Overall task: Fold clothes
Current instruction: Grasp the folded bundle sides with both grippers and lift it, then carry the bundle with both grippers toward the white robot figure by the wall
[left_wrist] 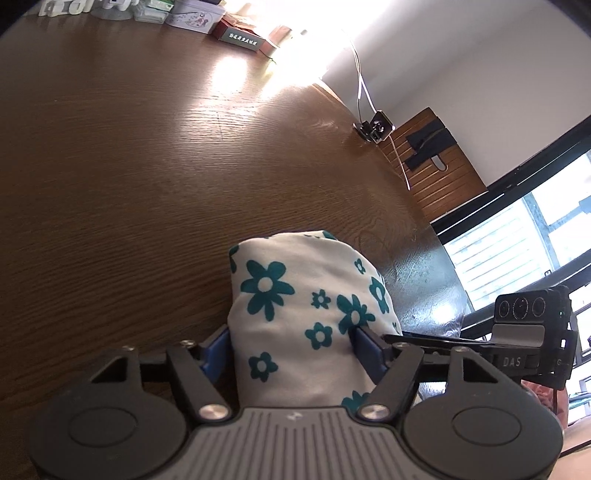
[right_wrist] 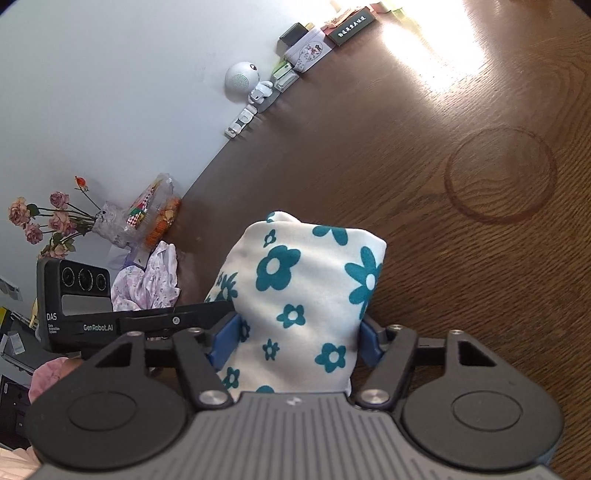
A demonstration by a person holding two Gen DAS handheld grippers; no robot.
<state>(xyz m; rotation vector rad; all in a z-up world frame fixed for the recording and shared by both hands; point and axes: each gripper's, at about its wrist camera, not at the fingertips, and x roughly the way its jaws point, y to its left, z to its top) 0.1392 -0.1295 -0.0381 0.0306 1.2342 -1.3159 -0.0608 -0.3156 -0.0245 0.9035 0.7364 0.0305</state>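
Left wrist view: a bunched fold of the white garment (left_wrist: 295,314), printed with teal flowers, is being gripped by the left gripper (left_wrist: 295,343). The blue fingers (left_wrist: 369,349) are being pressed against the cloth from both sides, closed as far as the bundle allows. The cloth is being held up over the brown wooden surface (left_wrist: 129,166), rising in a rounded hump ahead of the gripper. At the right edge the other gripper's camera housing is being shown, close alongside. Boxes (left_wrist: 236,35) are being seen at the far end of the surface, and a small clamp with white cable (left_wrist: 375,127) at its edge.

From the right wrist view, another bunch of the same garment (right_wrist: 306,295) is being clamped by the right gripper (right_wrist: 297,339), its blue fingers (right_wrist: 225,341) being squeezed onto the fabric on either side. A ring-shaped mark (right_wrist: 500,173) is being seen on the surface beyond. By the wall, a pale purple floral cloth (right_wrist: 147,280), a bunch of dried roses (right_wrist: 44,221) and a white round gadget (right_wrist: 242,79) are being shown.
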